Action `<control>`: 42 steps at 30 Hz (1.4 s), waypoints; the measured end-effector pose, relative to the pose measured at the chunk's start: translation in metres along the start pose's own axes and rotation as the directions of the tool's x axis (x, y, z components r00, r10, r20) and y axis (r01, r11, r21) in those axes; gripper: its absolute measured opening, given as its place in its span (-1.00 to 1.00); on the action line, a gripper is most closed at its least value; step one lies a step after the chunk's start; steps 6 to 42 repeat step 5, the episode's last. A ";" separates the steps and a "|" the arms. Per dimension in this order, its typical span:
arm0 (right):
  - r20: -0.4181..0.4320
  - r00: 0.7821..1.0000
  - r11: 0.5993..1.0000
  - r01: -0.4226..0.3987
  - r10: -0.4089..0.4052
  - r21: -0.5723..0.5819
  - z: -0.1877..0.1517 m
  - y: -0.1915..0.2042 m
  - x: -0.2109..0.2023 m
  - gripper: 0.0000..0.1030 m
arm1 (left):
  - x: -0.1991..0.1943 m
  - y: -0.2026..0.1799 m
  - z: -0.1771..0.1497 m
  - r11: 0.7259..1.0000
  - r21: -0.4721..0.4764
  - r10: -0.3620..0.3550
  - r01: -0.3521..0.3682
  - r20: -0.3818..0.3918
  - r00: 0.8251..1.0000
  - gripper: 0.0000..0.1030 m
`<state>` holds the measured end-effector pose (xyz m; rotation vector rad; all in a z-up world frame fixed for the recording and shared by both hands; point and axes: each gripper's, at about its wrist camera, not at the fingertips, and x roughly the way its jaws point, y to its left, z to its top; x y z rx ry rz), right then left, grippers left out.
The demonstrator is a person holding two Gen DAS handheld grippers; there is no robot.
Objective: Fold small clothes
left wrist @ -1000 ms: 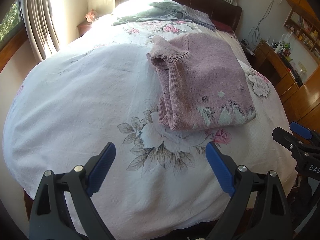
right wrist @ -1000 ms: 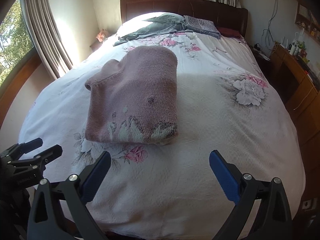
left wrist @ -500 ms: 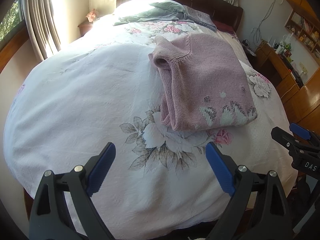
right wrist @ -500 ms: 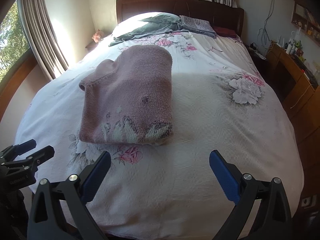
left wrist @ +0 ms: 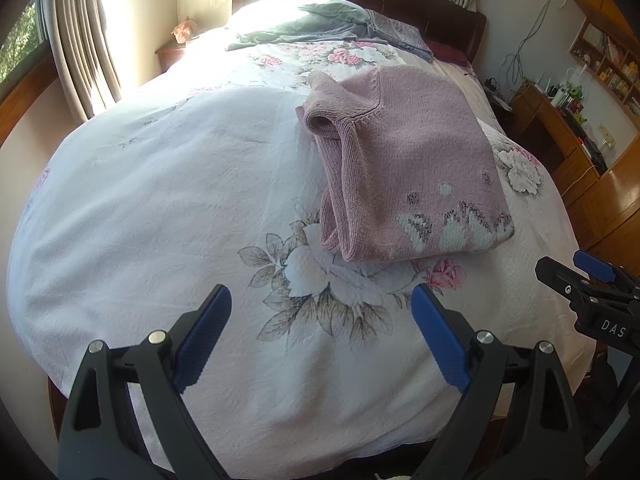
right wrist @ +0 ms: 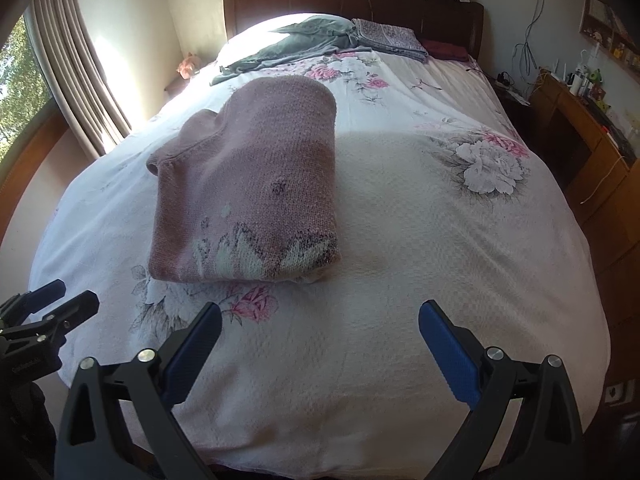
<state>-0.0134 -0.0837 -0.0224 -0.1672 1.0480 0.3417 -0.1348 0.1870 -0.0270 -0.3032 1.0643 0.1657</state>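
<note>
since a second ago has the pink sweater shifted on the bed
No. The pink sweater still lies with its patterned hem just above the same pink rose print on the bedspread; only the cameras shifted slightly.

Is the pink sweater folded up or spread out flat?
Folded. The pink sweater lies as a thick, compact bundle on the bed, with stacked layers showing along its edge. Neither tool touches it.

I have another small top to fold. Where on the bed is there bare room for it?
Right of the pink sweater, the floral bedspread lies bare; also left of it, toward the curtains. The headboard end is crowded with a grey garment and folded cloth.
</note>
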 end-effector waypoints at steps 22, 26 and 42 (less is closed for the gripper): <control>0.002 1.000 1.000 0.004 -0.004 -0.010 -0.002 0.002 0.000 0.92 | 0.000 -0.001 0.000 1.000 0.005 0.001 0.000 -0.002 1.000 0.76; 0.002 1.000 1.000 0.004 -0.004 -0.010 -0.002 0.002 0.000 0.92 | 0.000 -0.001 0.000 1.000 0.005 0.001 0.000 -0.002 1.000 0.76; 0.002 1.000 1.000 0.004 -0.004 -0.010 -0.002 0.002 0.000 0.92 | 0.000 -0.001 0.000 1.000 0.005 0.001 0.000 -0.002 1.000 0.76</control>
